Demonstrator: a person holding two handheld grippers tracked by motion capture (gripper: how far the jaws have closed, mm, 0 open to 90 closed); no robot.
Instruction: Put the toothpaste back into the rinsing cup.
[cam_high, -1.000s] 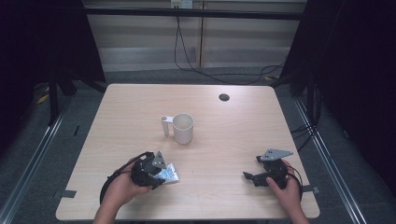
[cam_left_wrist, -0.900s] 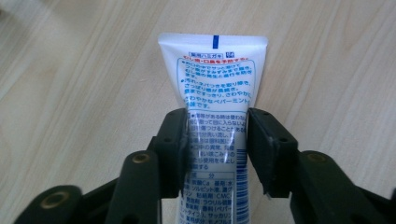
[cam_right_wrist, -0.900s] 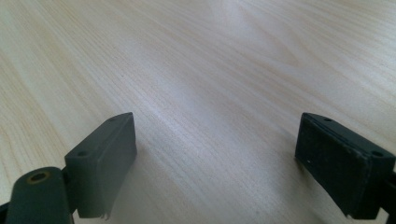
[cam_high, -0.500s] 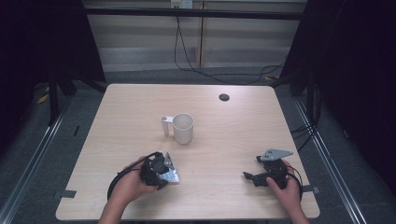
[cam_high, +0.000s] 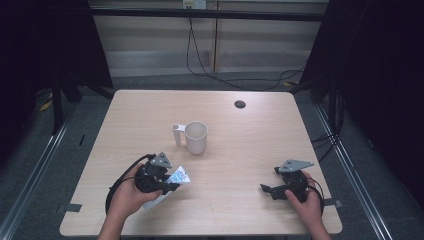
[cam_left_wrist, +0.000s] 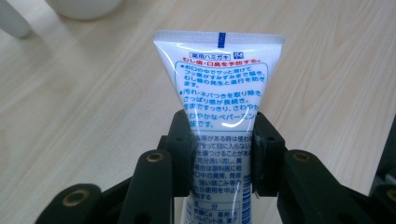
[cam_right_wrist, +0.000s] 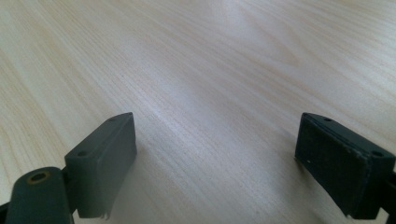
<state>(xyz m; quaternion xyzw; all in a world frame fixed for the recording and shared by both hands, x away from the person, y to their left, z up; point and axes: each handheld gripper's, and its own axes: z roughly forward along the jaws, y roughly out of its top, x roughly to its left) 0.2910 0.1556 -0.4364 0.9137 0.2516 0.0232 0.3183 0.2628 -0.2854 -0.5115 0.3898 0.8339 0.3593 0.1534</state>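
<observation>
The left gripper (cam_left_wrist: 219, 154) clamps a white toothpaste tube (cam_left_wrist: 219, 88) across its middle, both jaws pressed against the tube's sides, with the flat crimped end (blue Japanese print below it) pointing away from the camera over the wooden table (cam_high: 250, 140). In the high view the tube (cam_high: 176, 179) sits in that gripper (cam_high: 167, 182) near the table's front left, well short of the white mug (cam_high: 196, 137) at the centre. The right gripper (cam_right_wrist: 219, 158) rests low over bare wood at the front right (cam_high: 272, 190), its jaws spread wide with nothing between them.
</observation>
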